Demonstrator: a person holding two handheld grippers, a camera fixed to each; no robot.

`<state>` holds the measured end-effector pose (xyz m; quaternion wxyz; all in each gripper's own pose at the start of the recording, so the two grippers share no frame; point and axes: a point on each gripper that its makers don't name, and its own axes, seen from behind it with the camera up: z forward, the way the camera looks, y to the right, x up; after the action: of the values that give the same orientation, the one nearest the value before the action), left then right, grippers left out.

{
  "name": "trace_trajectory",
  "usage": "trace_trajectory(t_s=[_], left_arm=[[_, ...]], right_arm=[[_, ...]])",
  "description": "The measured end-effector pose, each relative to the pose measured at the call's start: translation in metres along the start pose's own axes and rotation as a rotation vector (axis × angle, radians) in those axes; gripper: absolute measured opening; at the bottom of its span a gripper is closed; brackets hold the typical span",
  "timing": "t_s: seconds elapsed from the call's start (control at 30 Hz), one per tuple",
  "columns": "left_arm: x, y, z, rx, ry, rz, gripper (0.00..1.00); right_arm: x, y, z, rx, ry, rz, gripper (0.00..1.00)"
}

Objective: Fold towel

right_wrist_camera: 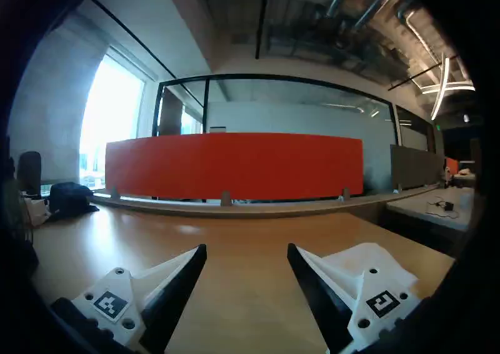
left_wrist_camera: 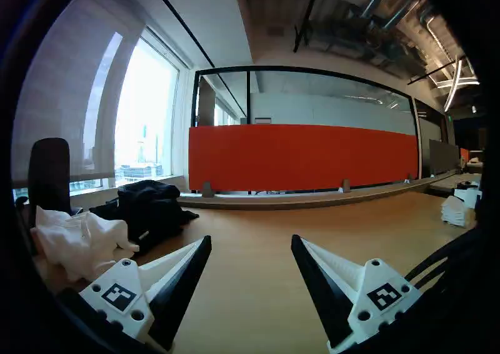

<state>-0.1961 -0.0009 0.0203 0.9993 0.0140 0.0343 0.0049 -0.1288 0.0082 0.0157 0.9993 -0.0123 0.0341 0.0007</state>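
Towel [left_wrist_camera: 81, 244], white and crumpled in a loose heap, lies at the left end of the wooden table [left_wrist_camera: 262, 229], seen in the left gripper view just beyond that gripper's left-hand finger and clear of its tip. Right behind the heap sits a black bundle of cloth or a bag [left_wrist_camera: 150, 207], and a dark chair back [left_wrist_camera: 49, 172] stands at the table's edge beside both.

The left gripper [left_wrist_camera: 250, 237] hangs low over bare tabletop, jaws spread wide with nothing between them. The right gripper [right_wrist_camera: 246, 246] is likewise spread wide over bare wood, pinching nothing.

The tabletop is smooth, pale brown and faintly glossy, catching light from the window [left_wrist_camera: 147, 122] on the left. Along its far edge runs a low orange partition [left_wrist_camera: 300, 157] set in small grey feet, with a black-framed glass wall behind it. At the right rim of the left gripper view some white folded bundles [left_wrist_camera: 454, 210] rest on the surface, too small to tell apart. In the right gripper view a neighbouring white desk [right_wrist_camera: 437, 207] carries a few dark cables. Overhead are exposed pipes [left_wrist_camera: 375, 10] and bright strip lights [left_wrist_camera: 456, 79]
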Motion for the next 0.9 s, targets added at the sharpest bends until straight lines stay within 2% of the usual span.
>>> trace_trajectory(t_s=[0.9], left_arm=[[0.0037, -0.0009, -0.0010, 0.000, -0.001, 0.000, 0.94]], right_arm=[[-0.0008, 0.0003, -0.0002, 0.000, 0.000, 0.000, 1.00]])
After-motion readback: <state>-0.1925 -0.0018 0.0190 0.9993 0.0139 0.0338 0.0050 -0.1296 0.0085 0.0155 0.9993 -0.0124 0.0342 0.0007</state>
